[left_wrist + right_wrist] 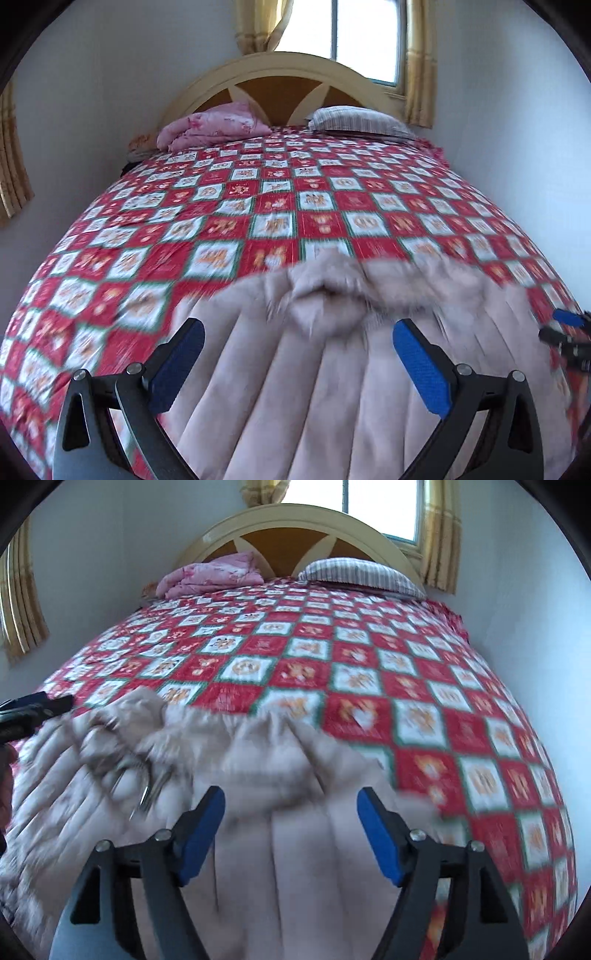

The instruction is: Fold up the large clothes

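A pale beige quilted coat [332,369] with a fur-trimmed collar [325,295] lies on the near end of the bed. In the left wrist view my left gripper [298,350] hangs above the coat, open, nothing between its blue pads. The right gripper shows at that view's right edge [569,325]. In the right wrist view the same coat [288,849] spreads below my right gripper [291,823], which stands open and apart from the cloth. A zipper [147,794] shows on the coat's left part. The left gripper's tip [40,705] pokes in at the left edge. Both views are motion-blurred.
The bed carries a red and white checked cover [277,206]. A pink folded quilt [214,125] and a striped pillow [362,118] lie against the arched headboard [280,74]. White walls close in on both sides; a curtained window [362,33] sits behind.
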A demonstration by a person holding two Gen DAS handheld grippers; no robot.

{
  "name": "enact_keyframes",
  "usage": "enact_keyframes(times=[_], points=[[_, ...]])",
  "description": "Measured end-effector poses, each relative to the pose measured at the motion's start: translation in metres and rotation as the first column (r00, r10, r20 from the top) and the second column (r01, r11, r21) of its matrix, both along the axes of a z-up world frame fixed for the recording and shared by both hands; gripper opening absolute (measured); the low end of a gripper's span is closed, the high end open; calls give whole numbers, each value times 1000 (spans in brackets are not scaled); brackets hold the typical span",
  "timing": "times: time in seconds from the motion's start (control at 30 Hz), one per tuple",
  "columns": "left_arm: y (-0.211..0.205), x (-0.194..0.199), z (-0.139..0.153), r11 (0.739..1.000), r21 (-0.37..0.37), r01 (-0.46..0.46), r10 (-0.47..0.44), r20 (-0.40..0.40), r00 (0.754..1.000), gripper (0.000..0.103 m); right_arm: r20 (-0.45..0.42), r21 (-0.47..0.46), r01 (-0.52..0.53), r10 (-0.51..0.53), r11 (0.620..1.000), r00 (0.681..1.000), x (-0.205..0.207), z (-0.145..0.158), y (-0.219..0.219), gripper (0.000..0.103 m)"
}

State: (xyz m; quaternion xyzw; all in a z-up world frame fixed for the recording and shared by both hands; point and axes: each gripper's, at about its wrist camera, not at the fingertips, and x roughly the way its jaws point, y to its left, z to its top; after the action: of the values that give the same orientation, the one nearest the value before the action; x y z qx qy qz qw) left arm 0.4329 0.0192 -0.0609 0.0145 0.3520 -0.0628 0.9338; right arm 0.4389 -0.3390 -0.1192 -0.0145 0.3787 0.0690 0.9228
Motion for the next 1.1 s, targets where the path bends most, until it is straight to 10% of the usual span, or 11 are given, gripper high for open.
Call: enact_keyframes(times=[0.47, 0.87, 1.0, 1.07, 1.1], points=[[102, -243, -64, 999, -44, -30, 27, -63, 998, 102, -174, 201, 191, -157, 961, 972, -264, -39, -102, 83], [120, -298, -124, 976, -207, -61, 32, -141, 989, 102, -250, 290, 249, -178, 924, 952, -351, -88, -75, 83], [112, -299, -125, 977, -210, -41, 11, -143, 990, 102, -233, 303, 265, -199, 915, 952, -357, -90, -70, 64], [105, -303, -125, 982, -187, -7, -16, -121, 993, 85, -236, 293, 262, -197, 920, 952, -361, -92, -64, 54], [104, -305, -124, 984, -176, -1, -19, -110, 994, 54, -236, 299, 262, -194, 918, 952, -363, -92, -62, 46]])
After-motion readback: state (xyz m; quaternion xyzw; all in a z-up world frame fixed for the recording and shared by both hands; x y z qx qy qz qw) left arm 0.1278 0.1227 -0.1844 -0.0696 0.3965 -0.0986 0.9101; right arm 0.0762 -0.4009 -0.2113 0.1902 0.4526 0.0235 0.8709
